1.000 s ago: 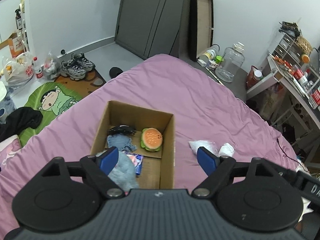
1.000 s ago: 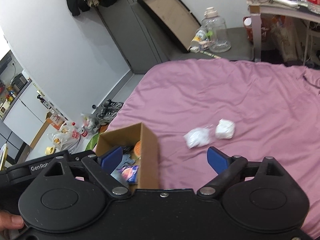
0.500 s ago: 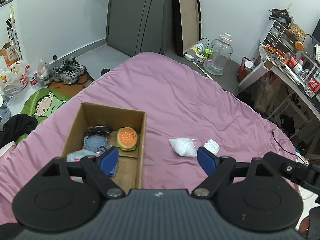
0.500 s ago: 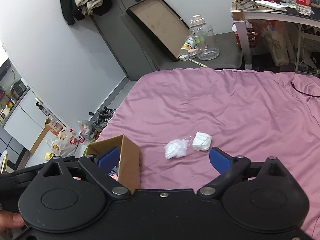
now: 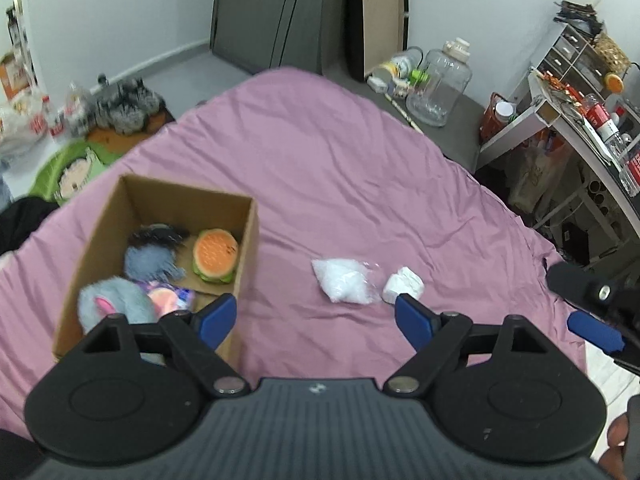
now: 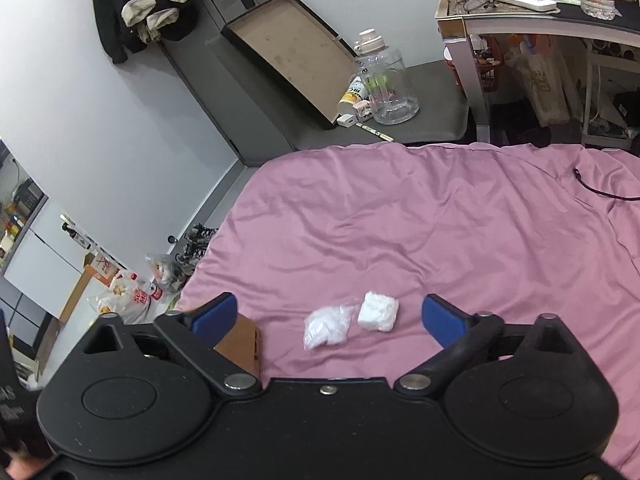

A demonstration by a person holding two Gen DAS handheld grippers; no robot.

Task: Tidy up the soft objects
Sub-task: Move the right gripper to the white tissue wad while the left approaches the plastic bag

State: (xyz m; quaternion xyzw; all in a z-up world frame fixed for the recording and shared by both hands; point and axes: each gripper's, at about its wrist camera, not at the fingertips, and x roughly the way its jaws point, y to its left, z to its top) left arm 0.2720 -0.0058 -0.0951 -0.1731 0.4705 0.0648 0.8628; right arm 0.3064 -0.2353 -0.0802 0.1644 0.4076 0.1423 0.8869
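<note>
Jaws on my left gripper (image 5: 316, 318) stand wide apart and hold nothing; I see bare purple bed sheet (image 5: 320, 168) between the blue pads. Its left pad overlaps the near right corner of the open cardboard box (image 5: 248, 240) in this view, though I cannot tell whether it touches. Inside the box lie a burger plush (image 5: 214, 255), a dark-maned grey plush (image 5: 154, 254), a grey plush with a pink ear (image 5: 112, 306) and a pink-and-blue packet (image 5: 170, 296). To the right of the box, out on the sheet, a clear bag of white stuffing (image 5: 344, 282) lies touching a white wad (image 5: 403, 284); both sit just ahead of my right pad. My right gripper's blue fingertip (image 5: 594, 332) shows at the far right edge, well clear of the soft things. The left gripper hangs above the bed, tilted down.

From the right wrist, the right gripper (image 6: 330, 318) also has its jaws spread wide and empty. The bag of stuffing (image 6: 326, 326) and the wad (image 6: 378, 312) lie side by side on the sheet (image 6: 440, 220), framed between the pads and untouched. A corner of the box (image 6: 240, 342) peeks out behind the left pad. Beyond the bed stand a clear water jug (image 6: 386, 84) and a cluttered bench (image 6: 540, 12). This gripper too is pitched downward over the bed.
</note>
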